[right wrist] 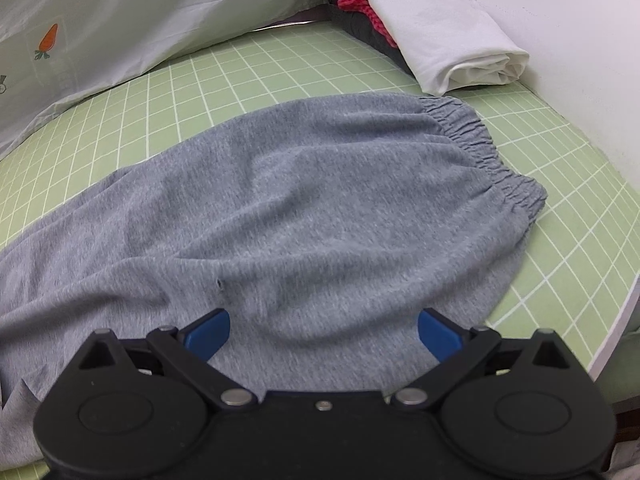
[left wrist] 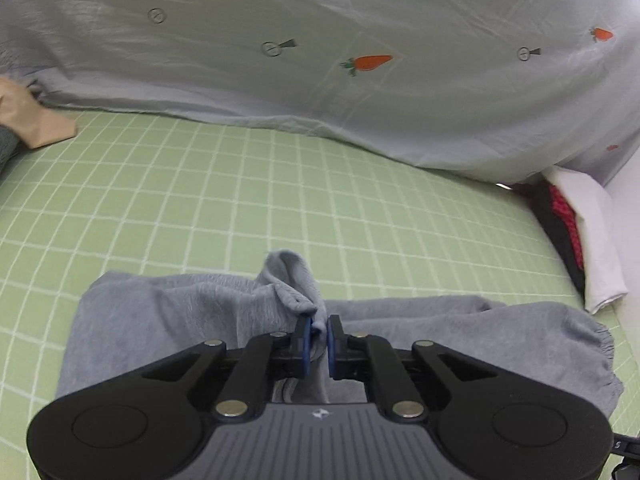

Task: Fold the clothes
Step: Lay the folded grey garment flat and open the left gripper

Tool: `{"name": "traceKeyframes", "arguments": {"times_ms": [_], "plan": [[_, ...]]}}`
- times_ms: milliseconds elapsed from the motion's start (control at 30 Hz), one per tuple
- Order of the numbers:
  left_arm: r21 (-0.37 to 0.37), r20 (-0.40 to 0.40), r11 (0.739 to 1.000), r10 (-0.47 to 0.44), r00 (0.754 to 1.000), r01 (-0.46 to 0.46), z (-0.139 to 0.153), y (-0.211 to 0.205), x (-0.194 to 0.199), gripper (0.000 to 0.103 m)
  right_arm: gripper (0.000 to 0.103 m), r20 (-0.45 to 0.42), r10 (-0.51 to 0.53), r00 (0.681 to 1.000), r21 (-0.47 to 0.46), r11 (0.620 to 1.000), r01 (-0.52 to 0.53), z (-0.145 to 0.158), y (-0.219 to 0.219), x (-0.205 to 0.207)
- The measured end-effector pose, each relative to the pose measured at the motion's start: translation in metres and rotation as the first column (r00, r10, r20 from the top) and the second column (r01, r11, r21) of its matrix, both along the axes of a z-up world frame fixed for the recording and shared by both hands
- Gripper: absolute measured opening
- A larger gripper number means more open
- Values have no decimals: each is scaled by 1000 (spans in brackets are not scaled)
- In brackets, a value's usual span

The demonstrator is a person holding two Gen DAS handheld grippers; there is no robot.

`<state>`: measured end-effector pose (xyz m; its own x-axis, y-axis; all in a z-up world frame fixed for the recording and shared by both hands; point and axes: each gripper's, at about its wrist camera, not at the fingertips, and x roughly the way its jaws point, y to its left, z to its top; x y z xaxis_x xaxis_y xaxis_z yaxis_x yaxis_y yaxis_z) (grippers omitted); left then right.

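Right claw [right wrist: 324, 334] hangs over grey elastic-waist shorts [right wrist: 312, 200], blue pads [right wrist: 210, 334] spread wide with nothing pinched between them. Shorts lie flat on a green grid-pattern sheet [right wrist: 224, 76], waistband toward the right. Beyond: pale carrot-print cloth [right wrist: 120, 20] and a folded white garment [right wrist: 452, 40] over red and dark items.

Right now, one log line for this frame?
left gripper: shut on grey shorts fold, lifted | right gripper: open over shorts | surface: green grid mat
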<state>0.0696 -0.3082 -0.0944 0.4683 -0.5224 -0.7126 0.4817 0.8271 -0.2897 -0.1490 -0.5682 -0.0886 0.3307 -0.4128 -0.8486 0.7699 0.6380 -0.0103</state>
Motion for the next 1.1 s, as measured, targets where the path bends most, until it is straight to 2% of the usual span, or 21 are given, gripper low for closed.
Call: {"name": "traceKeyframes", "arguments": {"times_ms": [67, 133, 167, 267, 400, 533, 667, 767, 867, 967, 1100], "plan": [[-14, 0, 1000, -12, 1000, 12, 5, -10, 1, 42, 102, 3, -10, 1000, 1, 1000, 10, 1, -2, -1], [-8, 9, 1000, 6, 1000, -6, 8, -9, -3, 57, 102, 5, -7, 1000, -5, 1000, 7, 2, -3, -1], [15, 13, 1000, 20, 1000, -20, 8, -4, -6, 60, 102, 5, -5, 1000, -7, 1000, 5, 1, -2, -2], [120, 21, 990, 68, 997, -70, 5, 13, -14, 61, 102, 0, -7, 1000, 0, 1000, 7, -1, -3, -3], [264, 5, 957, 123, 992, -120, -8, 36, -33, 61, 102, 3, -21, 1000, 15, 1000, 21, -4, -6, -8], [346, -33, 934, 108, 994, -90, -24, 41, -61, 61, 102, 0, -4, 1000, 22, 1000, 4, -7, -4, -9], [398, -72, 917, 64, 995, -30, -40, 36, -88, 68, 102, -6, 45, 999, 17, 999, -44, -8, -2, -11], [438, -48, 898, 78, 996, -50, -42, 28, -103, 72, 102, 19, 53, 998, 9, 999, -53, -3, -10, -16], [450, -47, 887, 143, 989, -107, -43, 27, -104, 77, 102, 68, 24, 997, -2, 1000, -24, 6, -30, -26], [451, -51, 875, 225, 973, -178, -44, 29, -103, 88, 102, 81, -30, 996, -3, 1000, 30, 9, -58, -38], [456, -52, 852, 315, 948, -258, -45, 29, -105, 91, 102, 74, -106, 992, 3, 994, 106, 4, -97, -53]]}}
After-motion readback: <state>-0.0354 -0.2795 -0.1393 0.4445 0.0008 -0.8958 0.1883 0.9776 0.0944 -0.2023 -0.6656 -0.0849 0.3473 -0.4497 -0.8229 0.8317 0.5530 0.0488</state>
